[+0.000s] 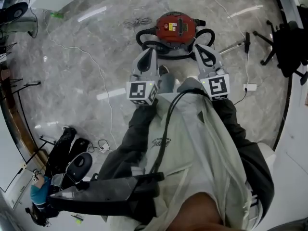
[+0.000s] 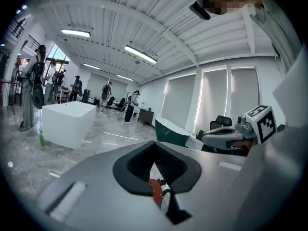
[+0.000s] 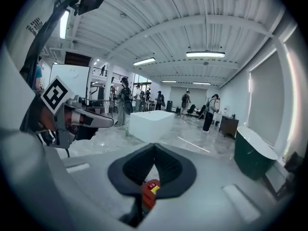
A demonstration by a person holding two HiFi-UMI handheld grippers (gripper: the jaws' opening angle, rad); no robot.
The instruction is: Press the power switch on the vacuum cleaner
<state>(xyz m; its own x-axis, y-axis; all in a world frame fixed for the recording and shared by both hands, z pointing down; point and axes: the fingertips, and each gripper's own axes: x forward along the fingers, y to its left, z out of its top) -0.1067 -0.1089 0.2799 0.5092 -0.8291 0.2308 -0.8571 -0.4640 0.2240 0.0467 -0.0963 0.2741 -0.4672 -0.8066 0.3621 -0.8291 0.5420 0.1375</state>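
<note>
standing over the red vacuum cleaner point(image 1: 176, 29) on the floor point(image 1: 96, 57), left gripper point(image 1: 148, 52) and right gripper point(image 1: 200, 48) hang above it, jaws clenched and empty. bring one closed tip down squarely on the power switch, too small to pick out here, and push briefly.

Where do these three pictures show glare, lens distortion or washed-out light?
Head view: the lights glare as white streaks on the polished floor, while the vacuum cleaner is sharp. Left gripper view: the wide lens bends the ceiling beams into curves. Right gripper view: the ceiling lamps are washed out and the corners are black.
</note>
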